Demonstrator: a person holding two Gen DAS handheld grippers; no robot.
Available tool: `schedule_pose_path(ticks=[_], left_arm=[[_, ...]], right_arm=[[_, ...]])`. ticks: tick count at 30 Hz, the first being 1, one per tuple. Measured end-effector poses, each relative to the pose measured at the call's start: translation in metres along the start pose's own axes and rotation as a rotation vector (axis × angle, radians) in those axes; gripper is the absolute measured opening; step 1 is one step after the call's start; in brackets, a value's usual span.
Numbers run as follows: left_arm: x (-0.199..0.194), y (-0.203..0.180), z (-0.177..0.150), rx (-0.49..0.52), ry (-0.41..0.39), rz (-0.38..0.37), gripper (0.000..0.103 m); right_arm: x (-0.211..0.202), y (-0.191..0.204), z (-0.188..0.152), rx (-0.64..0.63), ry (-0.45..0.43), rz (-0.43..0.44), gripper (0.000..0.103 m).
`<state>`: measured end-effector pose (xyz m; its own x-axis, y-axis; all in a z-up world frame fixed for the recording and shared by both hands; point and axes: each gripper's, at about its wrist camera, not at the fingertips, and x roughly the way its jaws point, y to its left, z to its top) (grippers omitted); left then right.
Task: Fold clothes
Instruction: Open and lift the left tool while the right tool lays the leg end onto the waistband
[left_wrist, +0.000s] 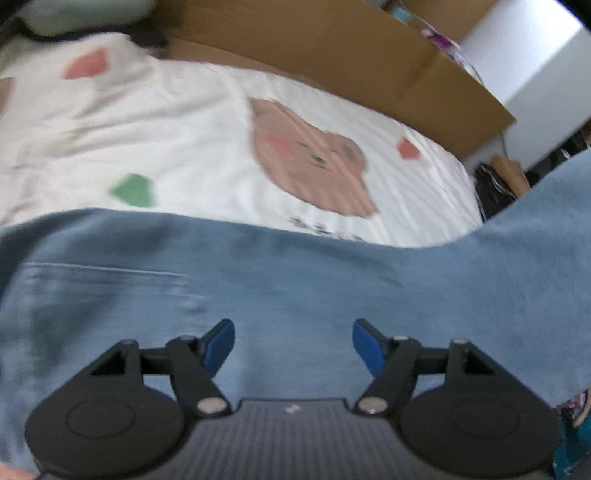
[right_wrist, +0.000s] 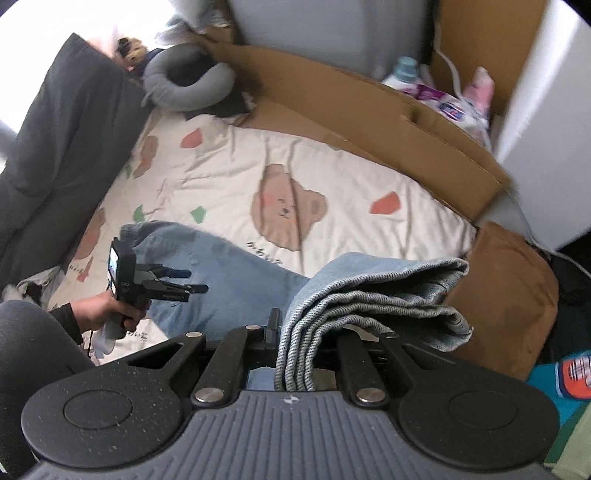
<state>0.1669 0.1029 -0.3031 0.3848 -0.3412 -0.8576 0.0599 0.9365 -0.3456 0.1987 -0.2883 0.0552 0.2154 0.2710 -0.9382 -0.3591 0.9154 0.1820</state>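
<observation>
Judging by the stacked denim edges pinched in the right tool (right_wrist: 295, 354), the jeans (right_wrist: 229, 280) on the bed (right_wrist: 369, 177) are partly folded, while the left tool (left_wrist: 293, 345), spread and empty above them, leaves further folds undone.

Light-blue denim jeans (right_wrist: 236, 280): coarse woven cloth, twill ribs showed at folded hems. White bear-print bedsheet (right_wrist: 332, 177): soft matt cotton, creased. Brown cardboard sheet (right_wrist: 369, 110): matt paper. Gripper bodies: matt black plastic.
</observation>
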Motion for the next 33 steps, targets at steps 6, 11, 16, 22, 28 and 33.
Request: schedule_pose_path(ticks=[6, 11, 16, 22, 28, 33], left_arm=[[-0.030, 0.043, -0.016, -0.113, -0.031, 0.036, 0.074], [-0.040, 0.062, -0.028, -0.166, -0.038, 0.055, 0.074], [-0.053, 0.073, -0.035, -0.184, -0.065, 0.070, 0.074], [-0.065, 0.090, -0.045, -0.210, -0.073, 0.087, 0.074], [-0.075, 0.108, -0.057, -0.282, -0.088, 0.099, 0.074], [-0.083, 0.115, -0.067, -0.313, -0.101, 0.103, 0.074]], right_arm=[[0.016, 0.030, 0.018, -0.063, 0.037, 0.019, 0.008], [0.033, 0.053, 0.029, -0.091, 0.049, 0.043, 0.008], [0.054, 0.073, 0.037, -0.117, 0.059, 0.072, 0.008], [0.073, 0.106, 0.043, -0.159, 0.077, 0.121, 0.008], [0.084, 0.143, 0.056, -0.201, 0.070, 0.176, 0.009], [0.106, 0.173, 0.068, -0.246, 0.086, 0.206, 0.008]])
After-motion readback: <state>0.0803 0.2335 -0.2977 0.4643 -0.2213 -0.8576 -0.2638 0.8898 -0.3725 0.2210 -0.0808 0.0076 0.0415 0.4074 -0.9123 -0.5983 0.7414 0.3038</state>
